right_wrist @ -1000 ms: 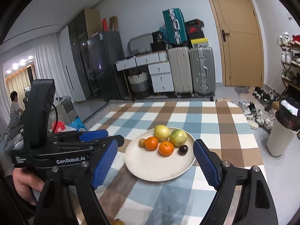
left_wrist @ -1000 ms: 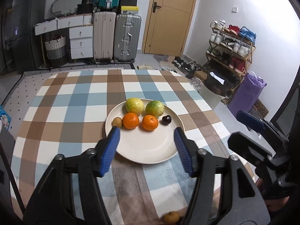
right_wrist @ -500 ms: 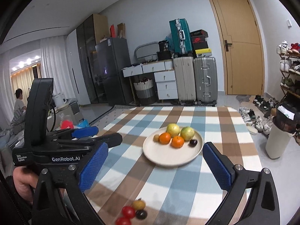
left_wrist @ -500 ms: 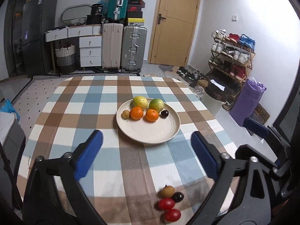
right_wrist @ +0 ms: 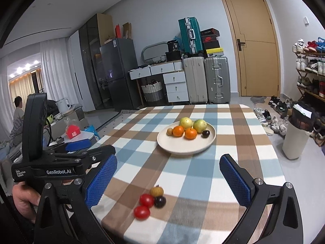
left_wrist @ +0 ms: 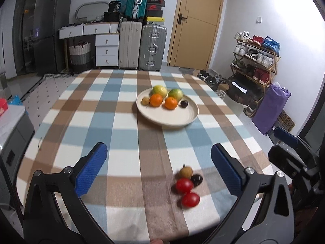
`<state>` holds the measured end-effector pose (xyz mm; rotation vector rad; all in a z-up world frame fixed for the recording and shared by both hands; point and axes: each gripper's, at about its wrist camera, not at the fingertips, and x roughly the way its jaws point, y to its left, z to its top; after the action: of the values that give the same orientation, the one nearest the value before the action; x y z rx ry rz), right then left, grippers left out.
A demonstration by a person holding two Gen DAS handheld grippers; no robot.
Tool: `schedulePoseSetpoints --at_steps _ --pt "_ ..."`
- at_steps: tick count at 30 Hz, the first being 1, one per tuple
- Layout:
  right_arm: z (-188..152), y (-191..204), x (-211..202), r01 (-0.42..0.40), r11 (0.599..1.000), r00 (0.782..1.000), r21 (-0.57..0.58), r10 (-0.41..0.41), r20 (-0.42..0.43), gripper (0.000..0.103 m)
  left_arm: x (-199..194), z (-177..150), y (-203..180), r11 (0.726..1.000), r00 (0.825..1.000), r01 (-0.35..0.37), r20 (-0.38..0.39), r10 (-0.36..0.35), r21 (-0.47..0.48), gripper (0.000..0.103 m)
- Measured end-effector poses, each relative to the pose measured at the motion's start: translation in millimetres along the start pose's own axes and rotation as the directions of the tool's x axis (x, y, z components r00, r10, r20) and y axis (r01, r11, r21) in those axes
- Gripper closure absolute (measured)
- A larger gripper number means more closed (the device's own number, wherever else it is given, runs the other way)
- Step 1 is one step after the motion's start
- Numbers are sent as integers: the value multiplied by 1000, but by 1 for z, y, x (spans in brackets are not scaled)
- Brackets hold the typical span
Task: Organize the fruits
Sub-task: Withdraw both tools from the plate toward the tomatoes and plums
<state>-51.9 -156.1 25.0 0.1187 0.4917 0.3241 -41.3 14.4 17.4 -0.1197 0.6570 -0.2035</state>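
Both tongs wide apart, nothing btwn them: left tongs [left_wrist: 158, 162] jaws just opened further, right tongs [right_wrist: 168, 174] fully spread. Cream plate [left_wrist: 178, 120] mid surface [left_wrist: 113, 126] w/ six fruits. Near edge: two cherry tomatoes [left_wrist: 184, 185], dark plum [left_wrist: 196, 179], longan [left_wrist: 185, 171], clustered.

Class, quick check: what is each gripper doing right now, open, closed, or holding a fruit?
Left gripper: open, its fingers have just been opening, nothing between them.
Right gripper: open, just been opening too, holding nothing.
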Motion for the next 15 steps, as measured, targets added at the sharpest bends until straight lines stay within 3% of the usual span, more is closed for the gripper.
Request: schedulePoseSetpoints --at_steps 6,15 --pt "-26 2 -8 50 999 998 -10 -51 -34 0 1 -32 -4 1000 999 -10 -31 10 7 1" --pt "-60 1 -12 62 998 994 22 -60 -86 0 10 -74 -16 1000 996 -12 -87 14 26 1"
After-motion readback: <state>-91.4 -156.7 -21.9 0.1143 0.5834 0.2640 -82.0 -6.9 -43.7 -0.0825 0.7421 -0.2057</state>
